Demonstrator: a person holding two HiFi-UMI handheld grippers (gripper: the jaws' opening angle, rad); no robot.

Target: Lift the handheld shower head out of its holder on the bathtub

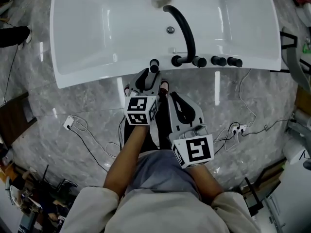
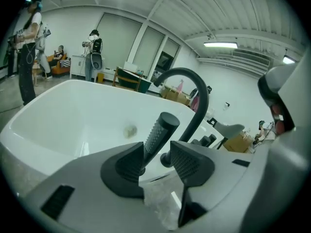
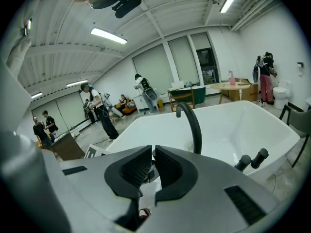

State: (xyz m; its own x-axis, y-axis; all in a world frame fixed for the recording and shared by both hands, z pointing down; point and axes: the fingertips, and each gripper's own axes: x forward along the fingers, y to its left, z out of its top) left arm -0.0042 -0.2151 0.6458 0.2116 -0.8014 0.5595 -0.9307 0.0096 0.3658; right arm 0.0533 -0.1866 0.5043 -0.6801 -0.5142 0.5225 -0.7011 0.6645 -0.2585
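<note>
**A:** Where is the shower head (image 1: 154,64)?

**B:** On the near rim of the bathtub (image 1: 97,74). It stands up at a slant, left of the curved spout (image 1: 187,30) and the row of knobs (image 1: 218,60). I judge it is not yet lifted. Its holder is hidden behind the jaws.

**A:** And the left gripper (image 2: 159,159)?

**B:** It is released, with the jaws wide apart. The ribbed handle rises between them, close against the left pad (image 2: 127,163) and clear of the right one. Nothing is clamped.

**A:** The right gripper (image 3: 151,165)?

**B:** It is clenched on nothing, with only a sliver between the pads. It hangs back from the tub, beside the left one.

**A:** What could go wrong from here?

**B:** The handle sits off-centre. If the jaws close as they are, the left pad could push it sideways before the right one meets it, and it could tilt or jam in the holder. The pads also look low on the handle, near the rim, so a jaw tip could catch the tub edge. And if the pull doesn't follow the handle's slant, it could bind or slip out of the pads.
</note>
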